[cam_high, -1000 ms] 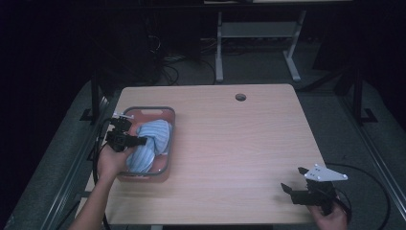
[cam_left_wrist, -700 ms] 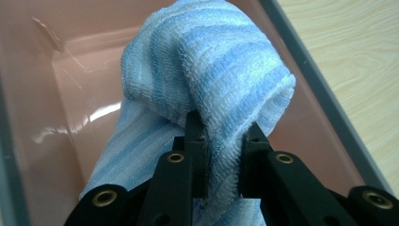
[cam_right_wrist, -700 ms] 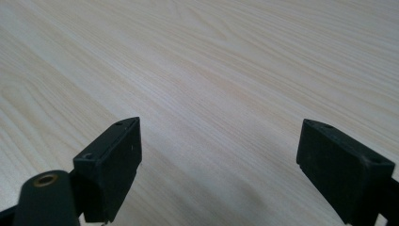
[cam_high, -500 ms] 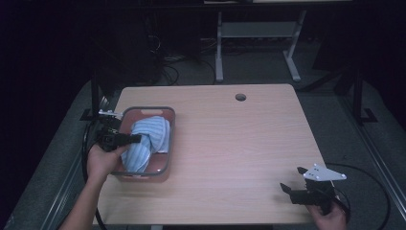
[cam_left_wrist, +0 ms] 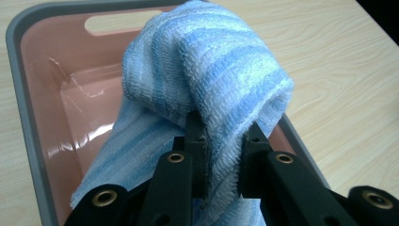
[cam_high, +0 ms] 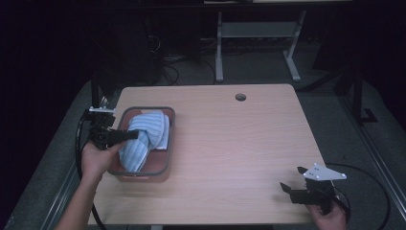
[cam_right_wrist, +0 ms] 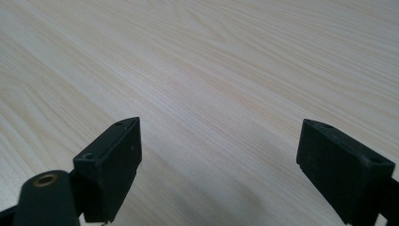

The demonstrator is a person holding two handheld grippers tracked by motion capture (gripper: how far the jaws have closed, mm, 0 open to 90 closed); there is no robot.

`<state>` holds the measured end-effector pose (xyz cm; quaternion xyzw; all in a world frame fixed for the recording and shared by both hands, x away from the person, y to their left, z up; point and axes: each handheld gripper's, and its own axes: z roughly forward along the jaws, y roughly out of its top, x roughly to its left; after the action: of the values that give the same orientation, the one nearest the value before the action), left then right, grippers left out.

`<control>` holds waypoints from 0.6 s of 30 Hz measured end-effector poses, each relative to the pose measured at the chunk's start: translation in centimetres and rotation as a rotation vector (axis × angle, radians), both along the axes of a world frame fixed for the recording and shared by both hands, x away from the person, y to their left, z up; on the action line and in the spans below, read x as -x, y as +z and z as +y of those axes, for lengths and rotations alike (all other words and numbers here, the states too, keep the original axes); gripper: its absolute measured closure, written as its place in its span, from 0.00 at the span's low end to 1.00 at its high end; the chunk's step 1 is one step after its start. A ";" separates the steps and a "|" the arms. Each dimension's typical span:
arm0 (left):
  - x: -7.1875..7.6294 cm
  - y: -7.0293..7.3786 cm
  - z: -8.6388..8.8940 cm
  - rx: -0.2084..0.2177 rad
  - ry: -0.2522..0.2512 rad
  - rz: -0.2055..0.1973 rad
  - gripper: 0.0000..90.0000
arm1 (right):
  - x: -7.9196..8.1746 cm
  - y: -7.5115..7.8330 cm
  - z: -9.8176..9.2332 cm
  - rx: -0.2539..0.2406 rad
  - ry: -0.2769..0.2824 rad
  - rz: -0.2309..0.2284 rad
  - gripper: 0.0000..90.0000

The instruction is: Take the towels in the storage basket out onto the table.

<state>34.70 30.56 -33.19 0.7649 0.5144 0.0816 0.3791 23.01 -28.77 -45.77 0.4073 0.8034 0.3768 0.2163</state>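
Note:
A blue-and-white striped towel [cam_high: 143,136] lies bunched in a pink tub with a grey rim [cam_high: 143,171] at the table's left. My left gripper [cam_high: 135,135] reaches in from the tub's left side and is shut on a fold of the towel [cam_left_wrist: 221,94], which drapes over its jaws and is lifted a little. Part of the tub's shiny pink floor [cam_left_wrist: 80,94] shows beside the cloth. My right gripper [cam_high: 293,178] rests at the table's front right corner, open, with bare wood between its fingers [cam_right_wrist: 113,165].
The wooden table [cam_high: 239,143] has a round cable hole [cam_high: 240,97] near its far edge. A white desk frame [cam_high: 258,33] and cables stand on the dark floor behind. Black cables trail from both grippers.
My left gripper has drawn back toward the tub's left edge and risen slightly, pulling the towel fold with it. The right gripper has not moved.

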 end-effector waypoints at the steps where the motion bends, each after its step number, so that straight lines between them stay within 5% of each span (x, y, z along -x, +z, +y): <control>1: 0.0 0.1 0.1 0.008 0.002 -0.004 0.86 | 0.0 0.0 0.0 0.001 0.002 -0.004 0.16; 18: 0.6 2.3 0.0 0.040 -0.018 -0.048 0.86 | -0.1 -0.1 -0.1 -0.003 -0.007 0.008 0.16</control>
<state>34.14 30.55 -30.91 0.7595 0.4999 0.0862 0.4072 23.08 -28.83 -45.92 0.4119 0.8022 0.3756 0.2140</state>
